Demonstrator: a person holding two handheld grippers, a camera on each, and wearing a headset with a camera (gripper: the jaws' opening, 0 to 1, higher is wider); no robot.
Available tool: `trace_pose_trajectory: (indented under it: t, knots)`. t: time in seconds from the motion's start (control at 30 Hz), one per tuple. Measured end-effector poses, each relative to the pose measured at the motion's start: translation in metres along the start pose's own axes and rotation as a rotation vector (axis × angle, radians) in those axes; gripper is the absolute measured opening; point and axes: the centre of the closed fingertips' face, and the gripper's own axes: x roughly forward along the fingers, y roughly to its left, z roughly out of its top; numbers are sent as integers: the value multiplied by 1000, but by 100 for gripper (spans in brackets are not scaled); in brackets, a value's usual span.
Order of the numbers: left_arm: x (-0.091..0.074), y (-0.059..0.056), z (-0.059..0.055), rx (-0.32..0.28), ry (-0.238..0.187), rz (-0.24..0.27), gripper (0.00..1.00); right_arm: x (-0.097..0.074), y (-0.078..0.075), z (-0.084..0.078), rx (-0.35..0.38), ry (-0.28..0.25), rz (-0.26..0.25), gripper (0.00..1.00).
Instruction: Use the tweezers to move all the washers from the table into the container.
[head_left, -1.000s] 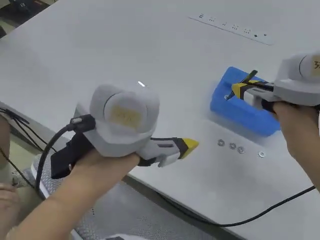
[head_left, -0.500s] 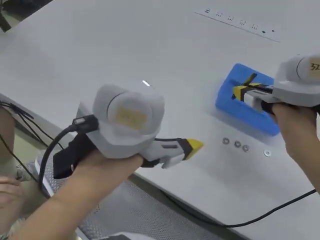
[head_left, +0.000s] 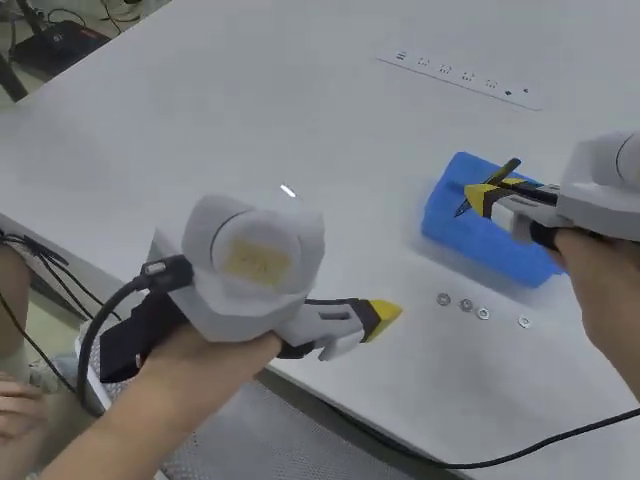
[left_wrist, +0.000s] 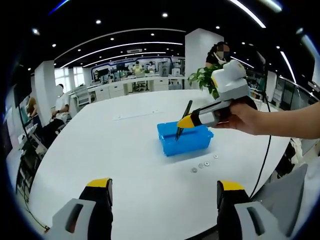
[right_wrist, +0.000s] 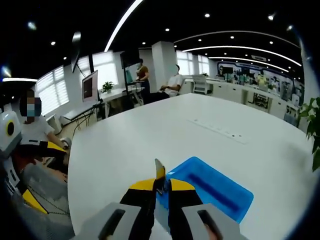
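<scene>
**A:** Where are the washers (head_left: 483, 313) found?

**B:** Four are counted on the table (head_left: 250, 100). They are laid in a loose row just beside the near wall of the blue container (head_left: 470, 238), all outside it.

**A:** Is anything seen inside the container?

**B:** Nothing is made out on its floor in the right gripper view, but parts this small could be missed, so it cannot be told.

**A:** How are the tweezers (head_left: 497, 178) held?

**B:** They are clamped between the closed jaws of the right gripper (head_left: 478, 195) and held above the container, tips down. Whether a washer is pinched in them cannot be told.

**A:** And the left gripper (head_left: 385, 313)?

**B:** It is held low near the table's front edge, apart from the washers. Its jaws are spread wide and nothing is carried.

**A:** What is judged to be left?

**B:** At least four washers are yet to be picked up and dropped in, so most of the visible work is judged undone.
</scene>
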Motion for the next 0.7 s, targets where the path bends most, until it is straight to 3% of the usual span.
trace_pose_trajectory:
  t: [0.1,0.2,0.47,0.57,0.7]
  knots:
    - [-1,-2,-2,-2,1,-2,88,-10,10,-1,11,-7,12,5]
    - [-1,-4,-4,-2,3,-3,88,-16,21,-15,21,19,25,5]
    - [-4,-4,-5,-23,-2,-5,88,-20,31,-55,25,95,32,5]
    - [-5,-3,-4,-27,-6,-5,88,-21,35,-60,47,96,54,5]
    - [-5,-2,-5,-36,-3,-7,88,-19,35,-68,32,119,46,5]
